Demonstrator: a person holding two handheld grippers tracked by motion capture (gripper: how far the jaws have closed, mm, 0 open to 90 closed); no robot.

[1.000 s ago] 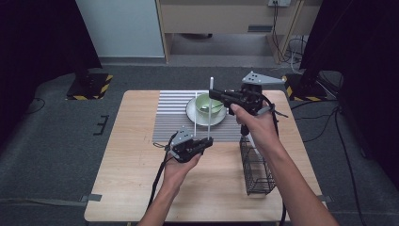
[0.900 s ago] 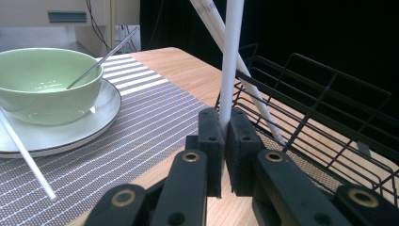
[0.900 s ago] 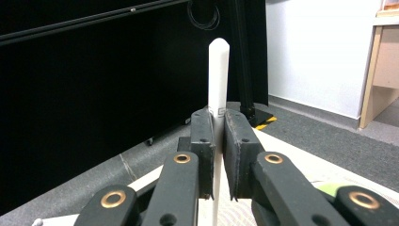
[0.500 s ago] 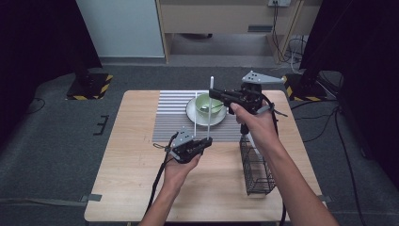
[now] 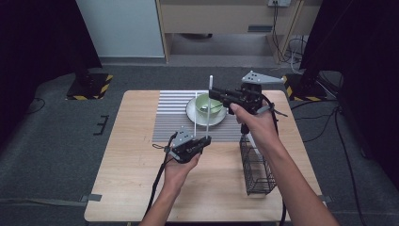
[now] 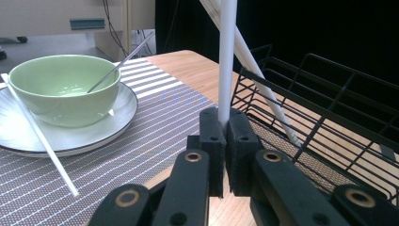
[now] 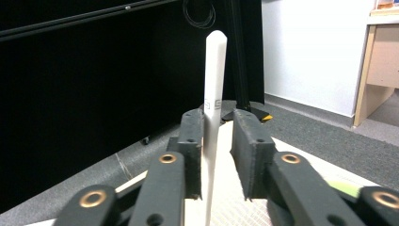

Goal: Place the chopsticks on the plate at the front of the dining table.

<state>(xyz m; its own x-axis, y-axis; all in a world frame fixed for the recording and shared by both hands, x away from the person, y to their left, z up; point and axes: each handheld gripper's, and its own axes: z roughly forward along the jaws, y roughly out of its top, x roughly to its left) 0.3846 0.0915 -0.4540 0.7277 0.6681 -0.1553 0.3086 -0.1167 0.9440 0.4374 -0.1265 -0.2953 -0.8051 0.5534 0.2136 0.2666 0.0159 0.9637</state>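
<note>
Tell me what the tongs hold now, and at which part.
The left tongs grip a white chopstick at its lower end. The right tongs' jaws have just been opening around its top.

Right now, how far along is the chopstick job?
Done, apparently: a first chopstick already leans in the wire basket. In hand: a second chopstick stands upright, with the left gripper clamped on its lower end. The right gripper at its top has just been opening its jaws, so it looks like a handover. Left: probably dropping it in the basket, then the third chopstick, which lies across the plate.
</note>
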